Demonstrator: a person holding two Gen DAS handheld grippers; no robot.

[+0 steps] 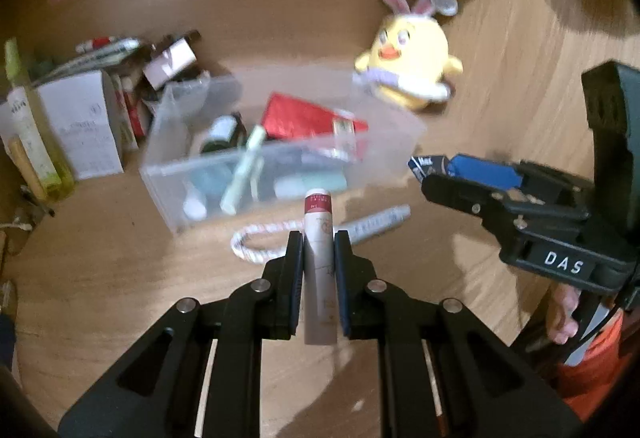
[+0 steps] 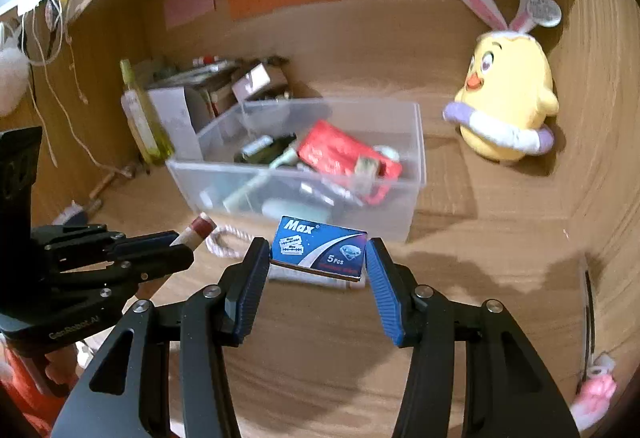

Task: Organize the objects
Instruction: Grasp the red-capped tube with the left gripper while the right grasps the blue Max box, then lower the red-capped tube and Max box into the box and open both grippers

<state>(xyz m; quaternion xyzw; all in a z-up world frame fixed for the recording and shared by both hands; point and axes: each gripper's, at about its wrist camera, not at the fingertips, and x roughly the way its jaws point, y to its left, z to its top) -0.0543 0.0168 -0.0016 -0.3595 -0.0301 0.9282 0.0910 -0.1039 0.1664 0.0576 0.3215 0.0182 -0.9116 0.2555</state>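
Loading step in hand. Left gripper [image 1: 318, 238] clamped on red-capped tube [image 1: 318, 234], right gripper [image 2: 317, 252] pinching blue blade box [image 2: 320, 248], both just near of clear bin [image 2: 416, 158]. Next, probably: carry over rim, release inside.

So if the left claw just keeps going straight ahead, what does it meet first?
Most likely the near wall of the clear plastic bin, met first by the tip of the red-capped tube held in the left claw. Depth is uncertain.

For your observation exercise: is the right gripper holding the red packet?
No, the right gripper holds a blue box; the red packet lies in the bin.
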